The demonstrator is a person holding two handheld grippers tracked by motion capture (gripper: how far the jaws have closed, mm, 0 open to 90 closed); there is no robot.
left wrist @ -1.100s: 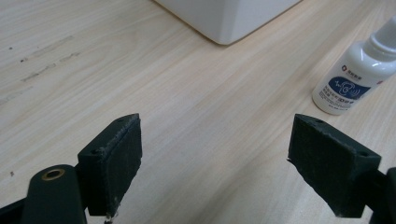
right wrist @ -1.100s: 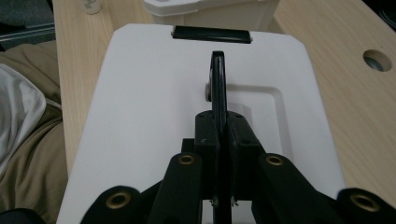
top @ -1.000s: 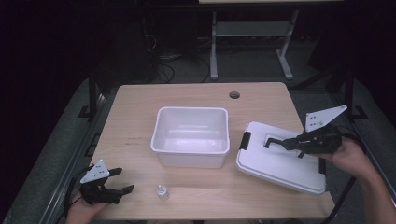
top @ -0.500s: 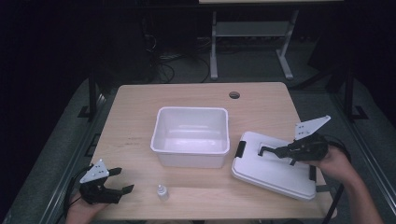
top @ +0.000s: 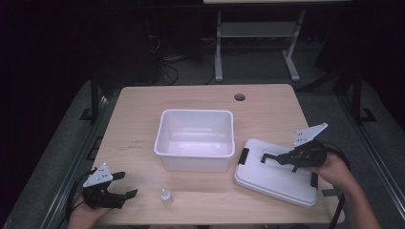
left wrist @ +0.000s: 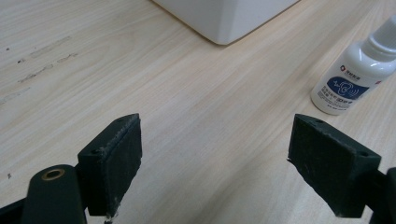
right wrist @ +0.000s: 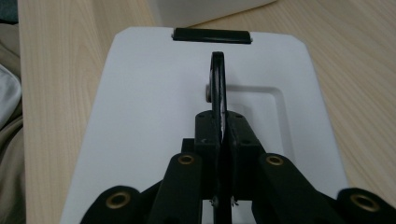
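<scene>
Pinching the thin black handle (right wrist: 217,81) of the flat white plastic lid (top: 277,172), right of the white tub (top: 196,138), right gripper (top: 268,157) risks slipping, dropping it crooked. Left gripper (left wrist: 215,154) spread, near small white bottle (left wrist: 357,77).

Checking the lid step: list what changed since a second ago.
The right tongs, shut on the lid handle, brought the white lid down onto the table. The left tongs, bin and bottle stayed put.
</scene>
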